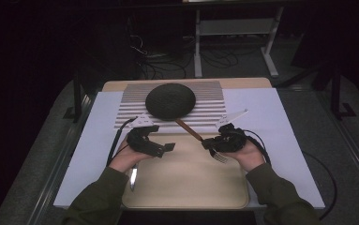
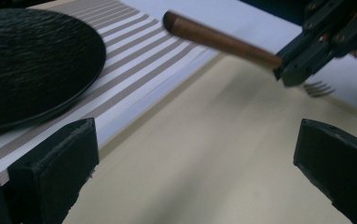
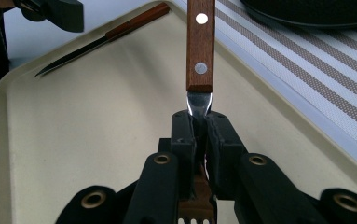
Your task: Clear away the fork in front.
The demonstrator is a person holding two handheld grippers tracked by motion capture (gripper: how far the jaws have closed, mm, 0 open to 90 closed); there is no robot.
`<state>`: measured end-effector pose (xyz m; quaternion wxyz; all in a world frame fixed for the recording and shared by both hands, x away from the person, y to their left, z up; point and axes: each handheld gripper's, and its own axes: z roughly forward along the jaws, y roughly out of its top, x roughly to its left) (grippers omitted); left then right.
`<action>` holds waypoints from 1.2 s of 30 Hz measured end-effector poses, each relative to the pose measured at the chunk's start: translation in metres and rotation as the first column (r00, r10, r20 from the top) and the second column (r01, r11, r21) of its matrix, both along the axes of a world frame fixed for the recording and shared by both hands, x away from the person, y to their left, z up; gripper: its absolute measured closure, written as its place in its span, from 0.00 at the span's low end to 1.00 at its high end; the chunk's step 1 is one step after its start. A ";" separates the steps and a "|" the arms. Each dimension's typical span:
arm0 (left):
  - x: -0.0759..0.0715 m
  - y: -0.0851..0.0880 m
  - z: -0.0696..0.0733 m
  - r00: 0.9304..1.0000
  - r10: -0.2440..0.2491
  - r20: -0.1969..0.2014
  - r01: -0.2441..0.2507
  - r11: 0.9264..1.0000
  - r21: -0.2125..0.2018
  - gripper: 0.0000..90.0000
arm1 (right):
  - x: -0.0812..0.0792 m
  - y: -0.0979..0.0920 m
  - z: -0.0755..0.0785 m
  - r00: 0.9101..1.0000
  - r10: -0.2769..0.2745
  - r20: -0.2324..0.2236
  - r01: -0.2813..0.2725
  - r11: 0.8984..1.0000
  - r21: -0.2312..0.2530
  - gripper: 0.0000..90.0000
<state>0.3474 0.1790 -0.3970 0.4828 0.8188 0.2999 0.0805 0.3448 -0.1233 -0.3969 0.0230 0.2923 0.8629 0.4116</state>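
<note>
Fork [image 3: 200, 46]: wooden handle, reddish brown, straight-sided with a rounded end, two bright rivets along its face. Steel neck emerging below the wood, narrow and shiny. Tines [image 1: 220, 156] thin and pale, pointing toward 5 o'clock in the high view, handle slanting away toward 11 o'clock. Gripped at the metal neck, just short of the wood, with tines on one side of the grip and the whole handle on the other. Held above the tray [image 1: 186, 187], handle end reaching near the edge of the striped mat [image 1: 210, 110].

Right gripper [image 3: 199, 135]: black, jaws brought together and clamped on the fork's neck. Seen at 3 o'clock of the tray's upper part in the high view [image 1: 212, 144].

Left gripper [image 1: 164, 150]: black, jaws standing well apart, nothing between them. Placed at 9 o'clock from the fork, over the tray's upper left part, well clear of it.

Tray: beige, rounded corners, raised rim, lying on a white sheet [image 1: 97, 140].

Knife [image 3: 101, 39]: wooden handle matching the fork's, dark pointed blade, lying along the tray's left rim. In the high view, blade tip [image 1: 133, 177] showing at 6 o'clock below the left hand [image 1: 125, 159].

Plate [image 1: 170, 101]: round, dark, rough-textured, resting on the striped mat at 12 o'clock from the tray.

Striped mat: grey and white bands, lying beyond the tray.
</note>
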 end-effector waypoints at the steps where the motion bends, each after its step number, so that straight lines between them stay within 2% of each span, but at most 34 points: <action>1: 0.001 -0.003 0.000 1.000 -0.003 0.002 0.003 1.000 -0.008 0.00 | -0.001 0.001 0.000 1.000 0.002 0.004 -0.002 1.000 0.003 0.90; 3: 0.001 -0.008 0.000 1.000 -0.008 0.005 0.008 1.000 -0.026 0.00 | -0.002 0.003 0.001 1.000 0.006 0.010 -0.006 1.000 0.012 0.91; 5: 0.001 -0.012 -0.002 1.000 -0.017 -0.002 0.017 0.998 -0.062 0.00 | -0.002 0.005 0.001 1.000 0.012 0.015 -0.012 1.000 0.021 0.90; 15: 0.001 -0.016 -0.003 0.999 -0.038 -0.022 0.036 0.993 -0.109 0.00 | -0.007 0.014 0.003 0.999 0.040 0.029 -0.041 0.998 0.048 0.90; 30: -0.003 -0.020 -0.002 0.999 -0.041 -0.029 0.037 0.990 -0.137 0.20 | -0.011 0.028 0.002 0.998 0.048 0.045 -0.051 0.997 0.064 0.90; 36: -0.003 -0.020 -0.001 0.998 -0.045 -0.036 0.039 0.985 -0.170 0.27 | -0.011 0.031 0.001 0.997 0.050 0.053 -0.054 0.996 0.066 0.90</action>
